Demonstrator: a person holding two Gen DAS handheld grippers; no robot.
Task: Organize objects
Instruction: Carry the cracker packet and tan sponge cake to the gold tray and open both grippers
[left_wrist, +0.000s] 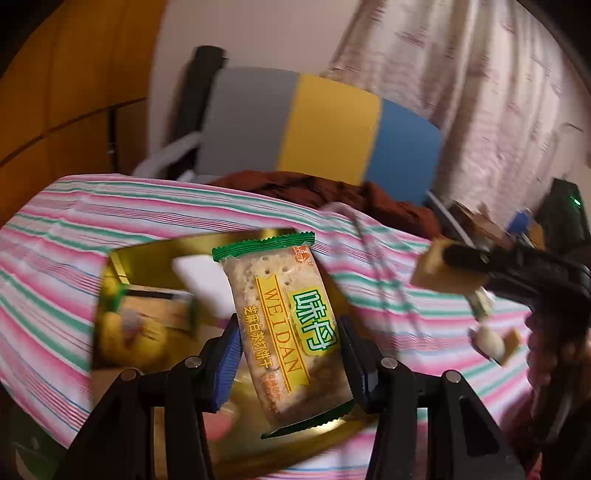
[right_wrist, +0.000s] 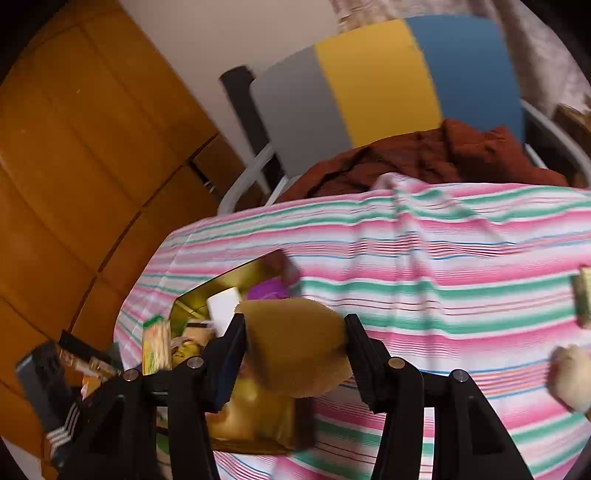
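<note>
A cracker packet (left_wrist: 286, 334) is gripped between the blue-padded fingers (left_wrist: 229, 360) of the left gripper (left_wrist: 290, 363), which are closed against its two long sides. The packet is clear plastic with green crimped ends, and pale, dimpled crackers can be seen through it. "WEIDAN" is printed along a yellow band in brown capitals, large Chinese characters are set in white on green beside it, and a smaller line of Chinese characters runs along the band's other edge. A small red logo is placed near the top corner, too small to be read. The packet is held tilted above a shiny gold tin (left_wrist: 122, 266), which sits on a pink, green and white striped cloth (left_wrist: 66, 229). Inside the tin, a white block (left_wrist: 207, 286) and blurred yellow and green wrapped items can be made out.

In the right wrist view, a brown, fuzzy, rounded object (right_wrist: 295, 341), possibly a kiwi fruit, is clamped between the fingers of the right gripper (right_wrist: 295, 354), which are closed onto its sides. It is held over the near edge of the same gold tin, where a purple item (right_wrist: 267, 290) is also seen. A grey, yellow and blue panel (left_wrist: 325, 125) stands behind the cloth.
</note>
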